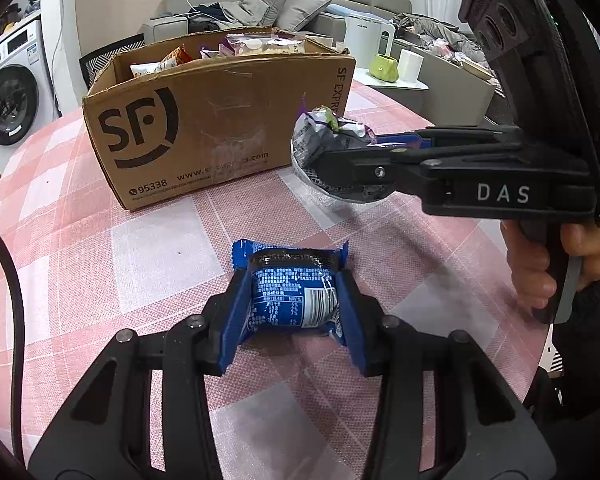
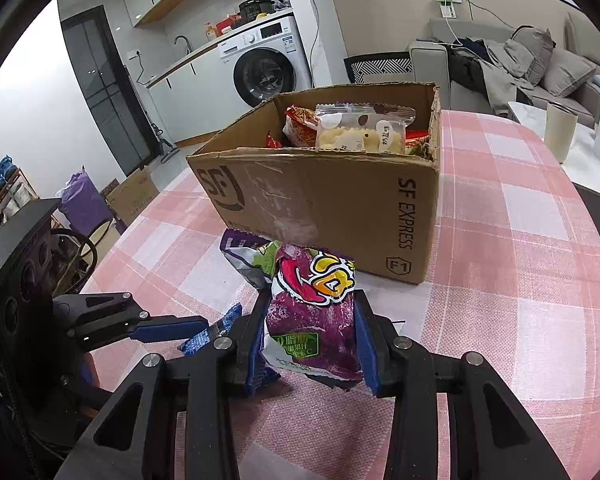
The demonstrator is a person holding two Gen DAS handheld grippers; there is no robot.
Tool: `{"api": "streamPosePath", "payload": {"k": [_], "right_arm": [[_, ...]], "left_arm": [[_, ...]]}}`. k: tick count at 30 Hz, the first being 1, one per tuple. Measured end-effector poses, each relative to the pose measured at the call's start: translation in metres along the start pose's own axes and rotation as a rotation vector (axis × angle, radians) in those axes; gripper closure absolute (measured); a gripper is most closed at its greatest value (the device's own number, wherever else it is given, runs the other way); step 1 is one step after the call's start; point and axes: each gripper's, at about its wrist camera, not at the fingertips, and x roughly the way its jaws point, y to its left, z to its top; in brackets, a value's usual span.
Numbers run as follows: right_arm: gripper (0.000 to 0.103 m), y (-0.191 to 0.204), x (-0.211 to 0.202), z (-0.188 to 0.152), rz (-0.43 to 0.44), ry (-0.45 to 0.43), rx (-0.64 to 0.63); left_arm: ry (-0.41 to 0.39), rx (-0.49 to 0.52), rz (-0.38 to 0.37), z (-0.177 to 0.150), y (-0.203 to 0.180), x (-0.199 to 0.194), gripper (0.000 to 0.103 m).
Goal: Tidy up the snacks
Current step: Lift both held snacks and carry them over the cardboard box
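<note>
Foil packets are light, soft, slippery: your left tongs (image 1: 294,304) clamp the blue snack (image 1: 292,288) mid-body; right tongs (image 2: 310,336) clamp the purple snack (image 2: 312,312)

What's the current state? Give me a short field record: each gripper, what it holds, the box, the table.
left gripper: jaws closed on the blue snack packet, which lies on the table
right gripper: jaws closed on the purple snack bag, held above the table
cardboard box: open, upright, several snacks already inside
table: pink checked cloth; the box stands beyond both grippers
</note>
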Motion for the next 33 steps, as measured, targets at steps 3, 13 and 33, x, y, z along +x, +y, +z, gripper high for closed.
{"api": "streamPosePath", "payload": {"k": [3, 13, 33], "right_arm": [[0.064, 0.000, -0.002, 0.000, 0.002, -0.007, 0.002], [0.064, 0.005, -0.014, 0.002, 0.017, -0.037, -0.009], [0.064, 0.016, -0.064, 0.019, 0.043, -0.174, -0.013]], "left_arm": [[-0.009, -0.005, 0.001, -0.002, 0.004, -0.004, 0.063], [-0.074, -0.053, 0.015, 0.002, 0.024, -0.023, 0.063], [-0.258, -0.146, 0.079, 0.023, 0.048, -0.090, 0.063]]}}
